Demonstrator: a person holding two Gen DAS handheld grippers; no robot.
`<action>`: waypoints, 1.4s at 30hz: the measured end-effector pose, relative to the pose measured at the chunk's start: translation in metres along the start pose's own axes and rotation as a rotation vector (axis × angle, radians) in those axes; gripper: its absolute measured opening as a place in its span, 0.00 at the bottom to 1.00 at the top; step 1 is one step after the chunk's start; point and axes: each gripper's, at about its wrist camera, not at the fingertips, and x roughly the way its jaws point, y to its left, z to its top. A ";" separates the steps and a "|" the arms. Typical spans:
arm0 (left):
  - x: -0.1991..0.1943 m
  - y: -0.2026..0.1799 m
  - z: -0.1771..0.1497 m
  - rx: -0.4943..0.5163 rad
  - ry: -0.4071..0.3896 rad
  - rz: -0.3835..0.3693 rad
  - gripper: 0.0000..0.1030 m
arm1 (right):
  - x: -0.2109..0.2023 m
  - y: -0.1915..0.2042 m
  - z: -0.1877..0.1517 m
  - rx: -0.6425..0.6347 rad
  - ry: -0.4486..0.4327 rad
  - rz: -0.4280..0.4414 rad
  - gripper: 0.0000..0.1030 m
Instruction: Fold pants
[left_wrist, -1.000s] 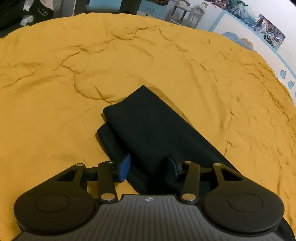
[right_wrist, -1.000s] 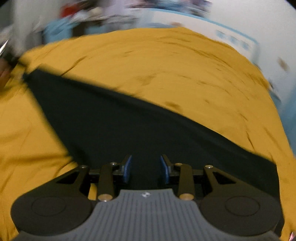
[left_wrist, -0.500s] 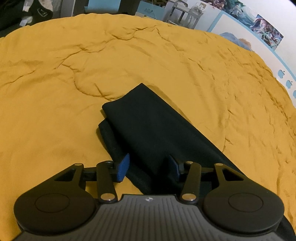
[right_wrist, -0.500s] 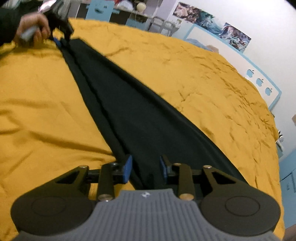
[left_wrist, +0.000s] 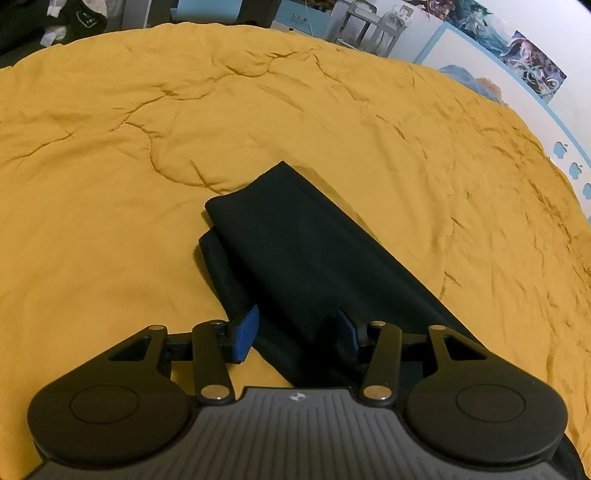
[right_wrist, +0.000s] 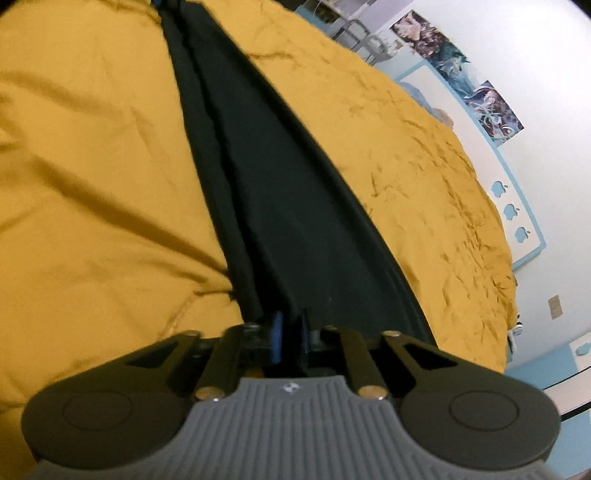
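Black pants (left_wrist: 306, 251) lie folded lengthwise on a yellow bedspread (left_wrist: 147, 147). In the left wrist view the hem end lies ahead, one leg on top of the other, slightly offset. My left gripper (left_wrist: 295, 332) is open, its blue pads (left_wrist: 245, 334) straddling the pants just above the cloth. In the right wrist view the pants (right_wrist: 280, 177) stretch away as a long dark strip. My right gripper (right_wrist: 290, 334) is shut on the near end of the pants.
The yellow bedspread (right_wrist: 92, 184) is wrinkled all around. A white wall with posters (right_wrist: 491, 107) and blue trim runs along the right. Furniture (left_wrist: 362, 26) and dark clutter (left_wrist: 74, 18) stand beyond the bed's far edge.
My right gripper closed on the near end of the pants and dropped lower toward the bed. The left gripper stayed open over the hem end, barely moved.
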 end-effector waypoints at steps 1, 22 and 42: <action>0.000 0.000 0.000 -0.001 0.000 -0.002 0.55 | -0.008 -0.003 0.001 0.015 -0.020 0.011 0.00; -0.013 0.040 0.013 -0.245 -0.072 0.016 0.54 | -0.035 -0.016 -0.012 0.102 -0.052 0.111 0.10; -0.010 0.051 0.016 -0.310 -0.160 -0.104 0.48 | -0.032 -0.012 -0.010 0.119 -0.052 0.130 0.11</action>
